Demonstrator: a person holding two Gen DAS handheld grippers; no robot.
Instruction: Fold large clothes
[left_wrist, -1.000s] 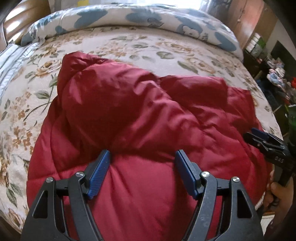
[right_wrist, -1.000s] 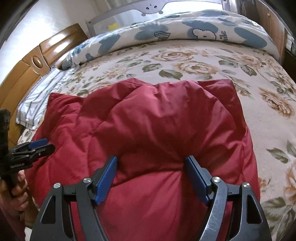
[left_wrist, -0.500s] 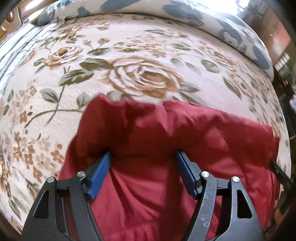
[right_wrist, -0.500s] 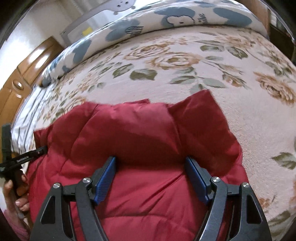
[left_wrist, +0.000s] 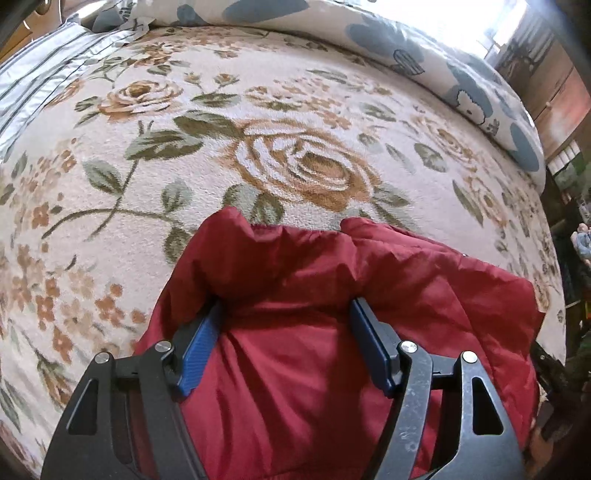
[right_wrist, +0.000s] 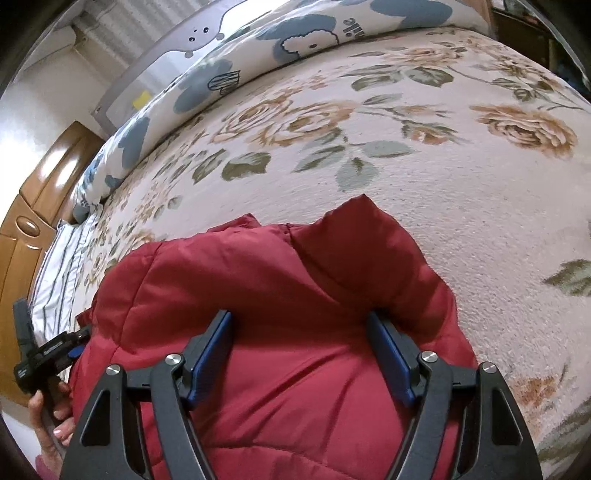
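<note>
Because the red padded jacket (left_wrist: 314, 332) is thick, each claw is clamped wide on a bunch of it: your left claw (left_wrist: 286, 341) and right claw (right_wrist: 301, 350) hold one folded edge together, so the layers stay even above the flowered bed (left_wrist: 258, 129).

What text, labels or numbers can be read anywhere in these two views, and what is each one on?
Dark lettering on the blue-patterned quilt: turned and partly cut off, not legible.
White print on the body of the left gripper, seen from the right wrist: too small to read.
No text shows on the red jacket or the floral blanket.
</note>
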